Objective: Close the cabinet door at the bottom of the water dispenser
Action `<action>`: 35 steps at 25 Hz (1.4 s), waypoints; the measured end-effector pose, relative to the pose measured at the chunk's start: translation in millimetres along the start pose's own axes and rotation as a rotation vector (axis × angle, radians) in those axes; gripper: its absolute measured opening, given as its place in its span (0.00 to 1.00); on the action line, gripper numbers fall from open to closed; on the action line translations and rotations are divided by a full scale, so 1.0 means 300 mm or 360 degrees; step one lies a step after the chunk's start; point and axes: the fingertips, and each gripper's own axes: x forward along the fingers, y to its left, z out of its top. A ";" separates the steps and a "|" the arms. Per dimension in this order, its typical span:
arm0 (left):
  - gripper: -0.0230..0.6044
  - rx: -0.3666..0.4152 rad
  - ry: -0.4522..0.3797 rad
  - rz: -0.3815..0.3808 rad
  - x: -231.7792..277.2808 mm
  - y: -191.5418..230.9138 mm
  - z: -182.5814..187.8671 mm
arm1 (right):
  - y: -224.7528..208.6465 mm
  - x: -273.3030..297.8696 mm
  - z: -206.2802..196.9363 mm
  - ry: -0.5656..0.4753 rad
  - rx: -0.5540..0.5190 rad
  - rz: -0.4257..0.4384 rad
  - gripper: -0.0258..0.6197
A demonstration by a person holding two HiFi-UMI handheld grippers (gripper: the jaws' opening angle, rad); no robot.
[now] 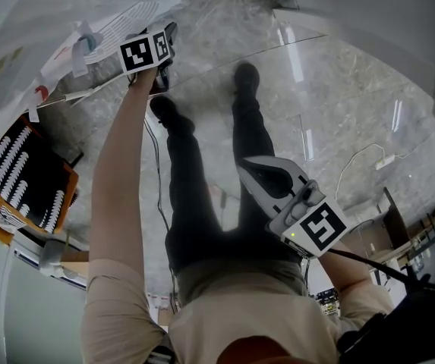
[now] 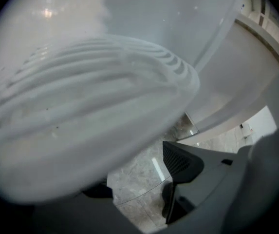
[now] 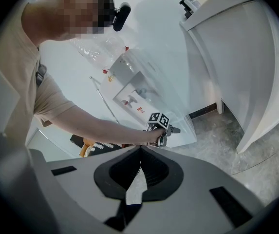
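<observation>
Left gripper [image 1: 164, 40], 11 o'clock in head view: jaws apart, nothing between, nosed low against the water dispenser [image 3: 139, 91], pushing, I reckon. Ribbed white panel [image 2: 90, 96] fills its view. Cabinet door [image 3: 185, 130] looks like the low white face at its tip; contents unseen. Right gripper [image 3: 139, 152], 4 o'clock: jaws together, empty, parked clear.

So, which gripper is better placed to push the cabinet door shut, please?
Left: the left gripper is at the foot of the water dispenser, while the right gripper hangs by the person's legs, apart from it.
</observation>
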 end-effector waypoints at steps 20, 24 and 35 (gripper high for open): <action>0.50 0.0165 0.0134 -0.0034 -0.180 -0.002 -0.126 | -0.051 0.023 0.111 -0.0074 0.0094 0.0083 0.06; 0.50 0.0245 0.0156 -0.0022 -0.294 0.002 -0.165 | -0.057 0.013 0.213 -0.0100 0.0022 0.0097 0.06; 0.50 0.0066 -0.0067 -0.0217 -0.763 -0.132 -0.093 | 0.172 -0.001 0.394 -0.0041 -0.0050 0.0214 0.06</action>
